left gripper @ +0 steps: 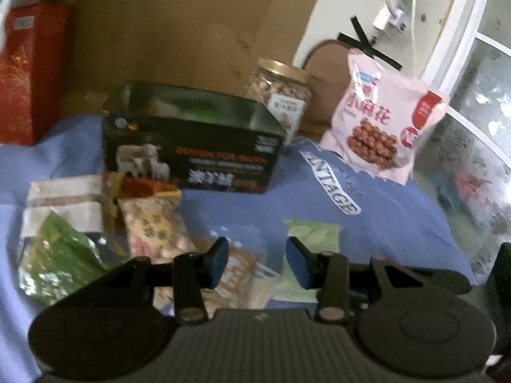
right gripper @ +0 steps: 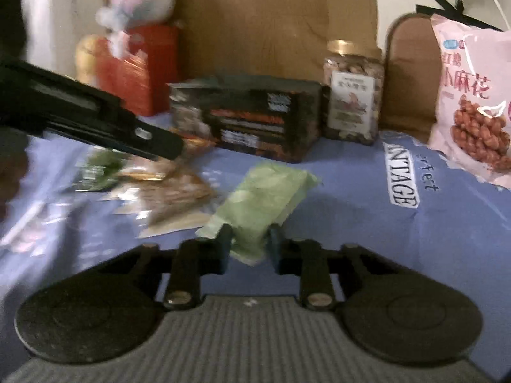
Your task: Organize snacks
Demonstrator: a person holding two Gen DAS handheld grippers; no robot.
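Behind black box (left gripper: 191, 146), nut-filled jar (left gripper: 281, 92)

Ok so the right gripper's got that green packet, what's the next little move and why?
Probably lift the green packet and carry it toward the open black box. The right gripper grips only the packet's near end, its far end trails toward the blue cloth, and the left gripper is open and empty.

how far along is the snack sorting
Early. Standing at the back: black box, nut jar, pink bag. In hand: right gripper closed on the pale green packet. Left: small packets scattered near the open left gripper.
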